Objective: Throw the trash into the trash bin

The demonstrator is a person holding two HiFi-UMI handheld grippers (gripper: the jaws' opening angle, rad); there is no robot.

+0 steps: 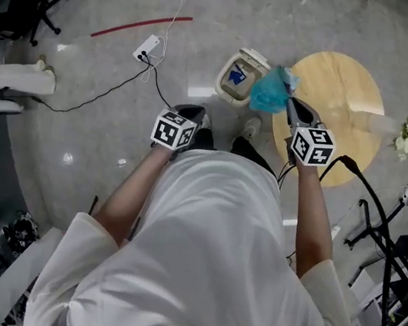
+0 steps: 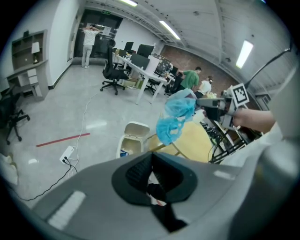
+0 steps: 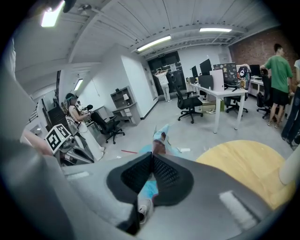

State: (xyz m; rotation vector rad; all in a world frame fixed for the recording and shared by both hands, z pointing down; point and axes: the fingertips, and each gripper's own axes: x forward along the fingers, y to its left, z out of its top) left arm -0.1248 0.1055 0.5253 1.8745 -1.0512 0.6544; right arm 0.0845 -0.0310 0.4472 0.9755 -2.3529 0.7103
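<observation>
Head view | right tongs (image 1: 290,105) pinching blue bag (image 1: 270,92) | left tongs (image 1: 191,112) pressed together

Open-plan office, white desks (image 3: 224,90), monitors (image 3: 205,66), black swivel chairs (image 3: 188,104), strip lights (image 3: 153,43)

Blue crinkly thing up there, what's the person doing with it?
A person holds a gripper in each hand. The right gripper is shut on a crumpled blue bag, holding it in the air by the edge of the round wooden table. The trash bin stands on the floor close by with its lid open, and the bag isn't in it yet. The left gripper is shut and empty.
</observation>
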